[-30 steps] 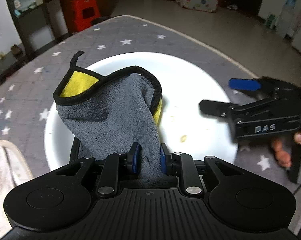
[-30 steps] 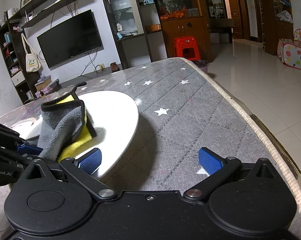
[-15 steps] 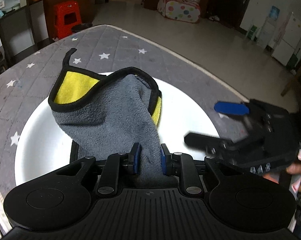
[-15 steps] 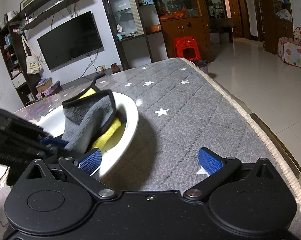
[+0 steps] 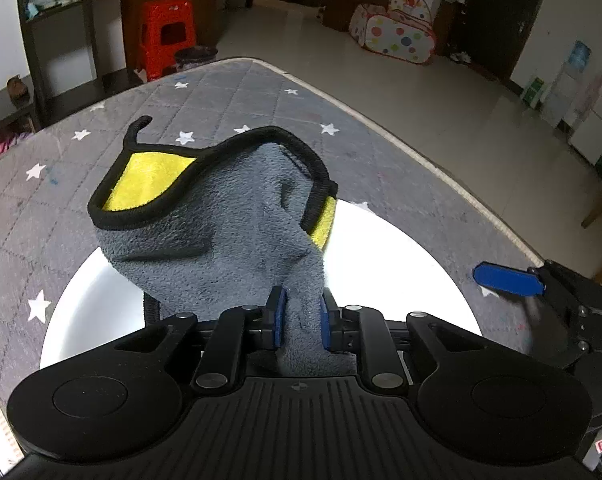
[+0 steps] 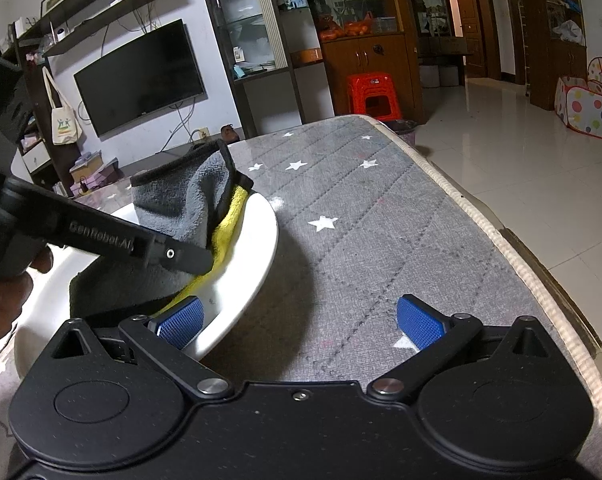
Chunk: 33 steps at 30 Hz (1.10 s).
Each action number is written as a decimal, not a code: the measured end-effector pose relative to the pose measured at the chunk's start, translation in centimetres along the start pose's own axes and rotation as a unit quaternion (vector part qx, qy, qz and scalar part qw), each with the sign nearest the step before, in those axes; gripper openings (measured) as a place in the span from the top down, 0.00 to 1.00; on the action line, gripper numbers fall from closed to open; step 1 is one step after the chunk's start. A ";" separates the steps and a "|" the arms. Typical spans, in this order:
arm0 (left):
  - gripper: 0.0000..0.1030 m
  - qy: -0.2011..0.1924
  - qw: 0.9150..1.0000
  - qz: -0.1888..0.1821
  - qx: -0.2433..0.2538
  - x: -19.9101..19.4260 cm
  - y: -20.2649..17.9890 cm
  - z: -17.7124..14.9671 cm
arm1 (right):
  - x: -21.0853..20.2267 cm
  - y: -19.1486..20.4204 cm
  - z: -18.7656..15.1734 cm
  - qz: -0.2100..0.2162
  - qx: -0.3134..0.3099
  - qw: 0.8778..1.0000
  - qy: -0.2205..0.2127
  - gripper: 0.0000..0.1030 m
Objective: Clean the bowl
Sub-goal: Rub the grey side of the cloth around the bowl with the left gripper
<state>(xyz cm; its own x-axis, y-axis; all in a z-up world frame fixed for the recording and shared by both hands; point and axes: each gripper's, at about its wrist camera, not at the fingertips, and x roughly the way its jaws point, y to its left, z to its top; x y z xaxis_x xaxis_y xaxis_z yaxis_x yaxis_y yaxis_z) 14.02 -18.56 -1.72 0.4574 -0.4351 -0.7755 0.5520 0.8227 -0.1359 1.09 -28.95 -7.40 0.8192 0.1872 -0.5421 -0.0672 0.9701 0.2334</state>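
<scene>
A wide white bowl (image 5: 401, 268) sits on the grey star-patterned table cover; in the right wrist view the bowl (image 6: 257, 248) is at the left. My left gripper (image 5: 299, 316) is shut on a grey and yellow cloth (image 5: 221, 224) with black trim, held over the bowl's far side. The cloth (image 6: 181, 204) also shows in the right wrist view, bunched on the bowl's rim. My right gripper (image 6: 301, 322) is open, its left finger inside the bowl's near rim, its right finger over the table. The right gripper's blue pad (image 5: 505, 279) shows in the left wrist view.
The table's piped edge (image 6: 517, 264) runs along the right, with tiled floor beyond. A red stool (image 6: 373, 94), cabinets and a TV (image 6: 141, 76) stand at the back. The person's hand (image 6: 5, 296) holds the left gripper.
My left gripper has swept the cloth across the bowl from its middle toward the far rim. The bowl's rim now lies between my right gripper's open fingers.
</scene>
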 end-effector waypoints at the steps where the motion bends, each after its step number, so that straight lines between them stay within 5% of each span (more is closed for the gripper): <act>1: 0.82 -0.002 1.000 0.003 -0.004 0.0 0.2 0.0 | 0.0 -0.1 0.0 0.000 0.000 1.000 0.000 0.00; 23: 0.82 -0.001 0.997 0.082 -0.015 -3.2 1.7 -2.7 | 0.0 -0.1 0.0 0.000 0.000 1.000 0.000 0.00; 33: 0.82 0.001 0.997 0.079 -0.016 -4.7 1.0 -5.2 | 0.0 -0.1 0.2 0.000 0.000 1.000 0.000 0.00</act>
<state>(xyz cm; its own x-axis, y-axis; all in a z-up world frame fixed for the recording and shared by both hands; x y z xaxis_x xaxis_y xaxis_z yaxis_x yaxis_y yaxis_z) 8.82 -13.81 -1.44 0.5352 -0.2992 -0.7900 0.4516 0.8917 -0.0318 1.22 -29.11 -7.30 0.8194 0.1872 -0.5418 -0.0672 0.9700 0.2334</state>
